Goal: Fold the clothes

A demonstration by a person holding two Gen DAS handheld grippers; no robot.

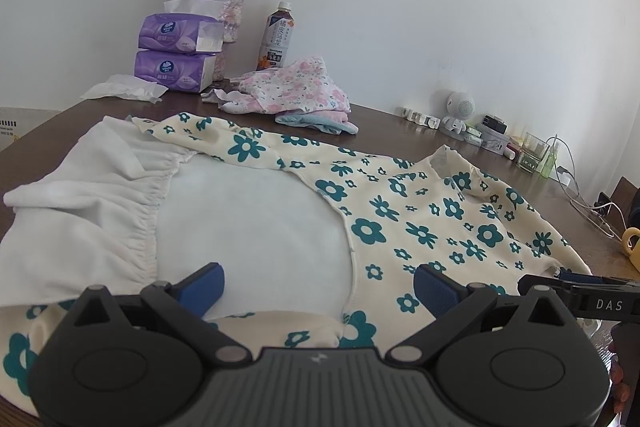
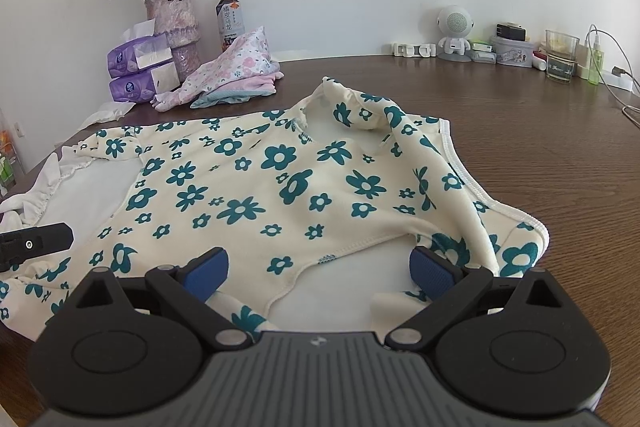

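A cream sweatshirt with teal flowers [image 1: 432, 223] [image 2: 256, 183] lies spread on the brown table, partly turned so its white inner lining [image 1: 252, 223] and gathered white hem [image 1: 92, 211] show. My left gripper [image 1: 318, 285] hovers open over the near edge of the lining, nothing between its blue pads. My right gripper [image 2: 320, 273] is open too, low over the near edge of the flowered cloth beside a folded sleeve [image 2: 480, 227]. The right gripper's black finger [image 1: 580, 293] shows at the right of the left wrist view.
At the back left stand a vase of dried roses [image 2: 176, 19], two purple tissue packs [image 1: 176, 55], a drink bottle [image 1: 276, 39] and a pile of pink floral clothes [image 1: 296, 91]. Small items, a glass [image 2: 562, 57] and cables [image 2: 624, 83] line the far right. A yellow cup [image 1: 632, 243] sits at right.
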